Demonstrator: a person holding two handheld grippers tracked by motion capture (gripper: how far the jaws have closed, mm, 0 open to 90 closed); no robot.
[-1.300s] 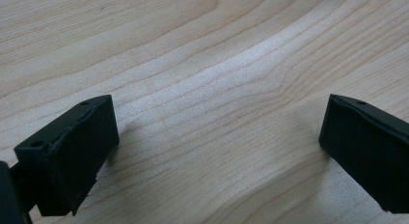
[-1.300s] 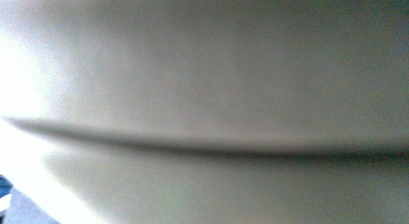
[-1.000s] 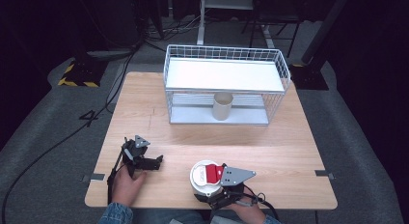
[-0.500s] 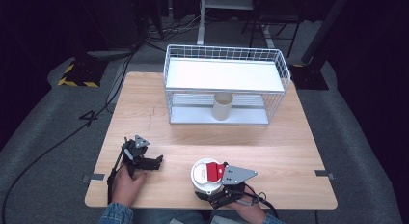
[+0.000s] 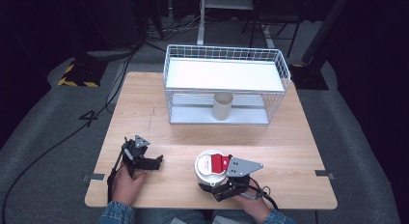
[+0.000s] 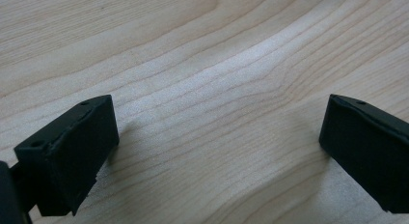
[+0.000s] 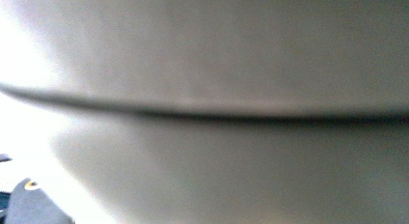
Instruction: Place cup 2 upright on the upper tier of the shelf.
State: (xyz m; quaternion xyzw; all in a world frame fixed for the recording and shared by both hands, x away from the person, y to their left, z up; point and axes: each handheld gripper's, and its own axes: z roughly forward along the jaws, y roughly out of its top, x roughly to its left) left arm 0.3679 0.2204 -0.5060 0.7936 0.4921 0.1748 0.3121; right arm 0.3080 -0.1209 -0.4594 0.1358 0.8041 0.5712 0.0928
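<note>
Tool states first, from the high view: the right tool (image 5: pixel 212 183) sits at the near edge of the desk (image 5: pixel 299 151), pressed up against a white tub (image 5: pixel 208 170) with a red label on its lid. Its grey plate lies just right of the tub. From above, the jaws are hidden under the tub and the plate, so whether they grip the tub I cannot tell. The left tool (image 5: pixel 155 161) rests on the desk well to the left of the tub, held by the left hand (image 5: pixel 128 178), with nothing between its jaws. At the far side of the desk stands a white wire rack (image 5: pixel 226 74), and a beige cup (image 5: pixel 222 105) stands upright on its lower shelf.

Left gripper view: the two black jaws stand wide apart, low over bare wood (image 6: pixel 212 89), holding nothing.

Right gripper view: a blurred pale surface, the tub's side (image 7: pixel 217 64), lies very close to the camera, crossed by a dark line. A bit of one jaw shows at the lower left corner; the grip itself cannot be made out.
</note>
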